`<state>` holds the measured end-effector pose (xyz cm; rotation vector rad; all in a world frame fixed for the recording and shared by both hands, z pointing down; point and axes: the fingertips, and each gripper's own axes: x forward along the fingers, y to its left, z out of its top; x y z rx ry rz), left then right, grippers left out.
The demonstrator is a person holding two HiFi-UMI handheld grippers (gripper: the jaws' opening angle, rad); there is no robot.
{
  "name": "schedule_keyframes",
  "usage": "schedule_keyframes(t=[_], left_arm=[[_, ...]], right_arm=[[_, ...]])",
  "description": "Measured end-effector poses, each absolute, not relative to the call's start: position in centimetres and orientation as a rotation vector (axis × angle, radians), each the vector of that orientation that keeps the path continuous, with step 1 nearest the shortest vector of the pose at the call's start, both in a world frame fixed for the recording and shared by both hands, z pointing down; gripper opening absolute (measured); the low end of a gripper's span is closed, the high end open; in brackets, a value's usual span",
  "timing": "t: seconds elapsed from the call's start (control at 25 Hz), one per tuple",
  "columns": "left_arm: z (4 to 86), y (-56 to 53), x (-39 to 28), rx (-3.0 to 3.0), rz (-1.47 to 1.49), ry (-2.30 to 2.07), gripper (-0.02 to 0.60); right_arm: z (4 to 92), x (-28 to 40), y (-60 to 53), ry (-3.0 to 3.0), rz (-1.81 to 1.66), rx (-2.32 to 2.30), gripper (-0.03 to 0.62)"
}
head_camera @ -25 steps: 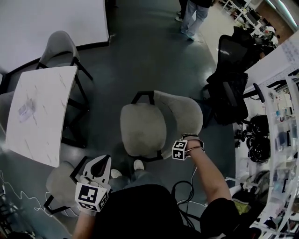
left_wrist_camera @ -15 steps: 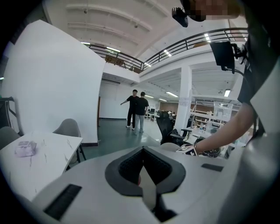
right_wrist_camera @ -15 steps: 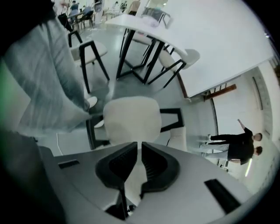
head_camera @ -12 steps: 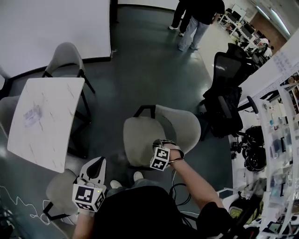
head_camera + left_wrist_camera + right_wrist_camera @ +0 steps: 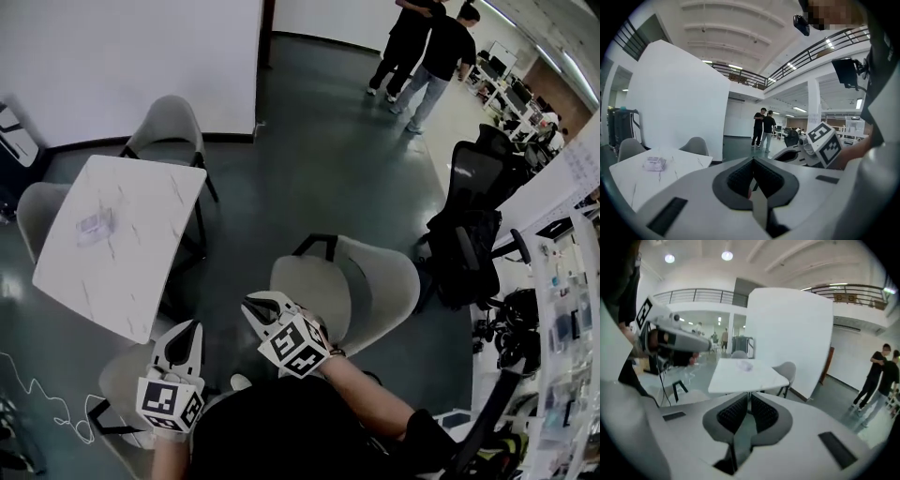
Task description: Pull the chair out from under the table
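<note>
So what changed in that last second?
The right gripper left the back of the pulled-out chair and swung up in front of the person, jaws shut and empty. The left gripper hardly shifted; chair and table stayed put.

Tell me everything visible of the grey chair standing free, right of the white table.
The grey chair has a rounded seat and curved back in one matte shell, on a thin black frame. It stands upright on the dark floor, clear of the white table, its seat empty. In the head view the shut right gripper overlaps its seat edge but grips nothing.
</note>
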<state>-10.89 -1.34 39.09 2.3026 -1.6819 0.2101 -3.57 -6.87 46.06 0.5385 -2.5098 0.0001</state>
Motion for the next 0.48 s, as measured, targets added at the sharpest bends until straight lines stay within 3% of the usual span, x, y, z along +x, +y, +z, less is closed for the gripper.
schedule_keyframes(t=[0.24, 0.48], left_arm=[[36.3, 0.1, -13.5, 2.264, 0.123, -1.764, 0.006], [33.2, 0.5, -14.6, 2.275, 0.058, -1.834, 0.006]], right_arm=[[36.4, -9.2, -3.6, -2.871, 0.042, 0.475, 0.035], [29.7, -10.4, -1.0, -3.117, 0.079, 0.414, 0.035]])
